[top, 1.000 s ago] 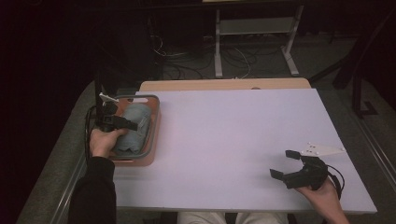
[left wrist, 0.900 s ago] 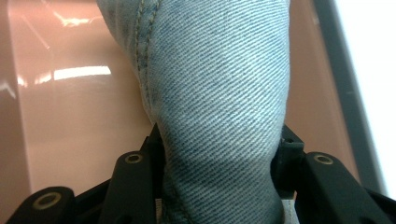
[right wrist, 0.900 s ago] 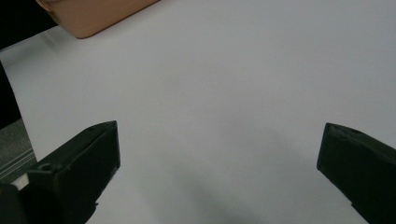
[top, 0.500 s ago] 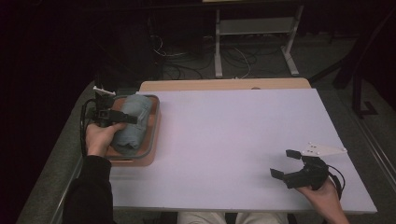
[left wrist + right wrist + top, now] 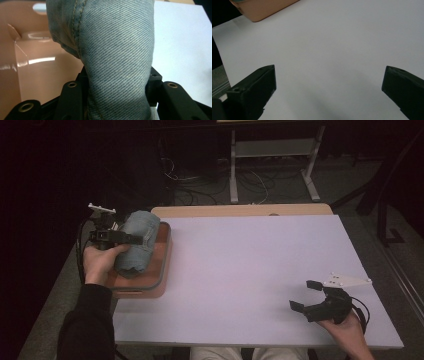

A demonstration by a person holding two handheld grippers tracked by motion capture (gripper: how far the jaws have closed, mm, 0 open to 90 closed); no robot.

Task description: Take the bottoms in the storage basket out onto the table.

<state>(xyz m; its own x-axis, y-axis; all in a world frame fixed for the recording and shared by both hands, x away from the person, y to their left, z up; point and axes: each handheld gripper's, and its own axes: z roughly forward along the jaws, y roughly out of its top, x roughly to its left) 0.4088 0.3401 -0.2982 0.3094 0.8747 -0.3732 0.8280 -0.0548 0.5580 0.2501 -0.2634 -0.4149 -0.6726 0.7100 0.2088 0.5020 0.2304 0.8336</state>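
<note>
Denim fills the gap of the left tongs [image 5: 117,100]: in the left gripper view the two black jaws press in from either side on a rolled bundle of faded blue jean cloth [image 5: 112,50], with its stitched seam running up just left of the middle. The left tongs are clamped tight on this roll, which rises straight ahead of them. Behind the roll and to its left sits the inside of a shallow salmon-pink plastic tray [image 5: 37,65], with a handle slot in its far wall. To the right of the roll lies the white table [image 5: 182,50].

From the high view, the left tongs [image 5: 131,239] grip the denim roll [image 5: 139,242] from its left side, and the roll hangs over the pink tray [image 5: 162,265], whether lifted clear or still touching I cannot tell.

The right tongs [image 5: 305,295] rest at the near right of the table [image 5: 250,270], well apart from the roll, jaws spread wide with nothing between them. In the right gripper view, bare table [image 5: 324,50] lies beyond the right tongs [image 5: 329,82], and a corner of the tray [image 5: 262,8] shows far off to their upper left.
</note>
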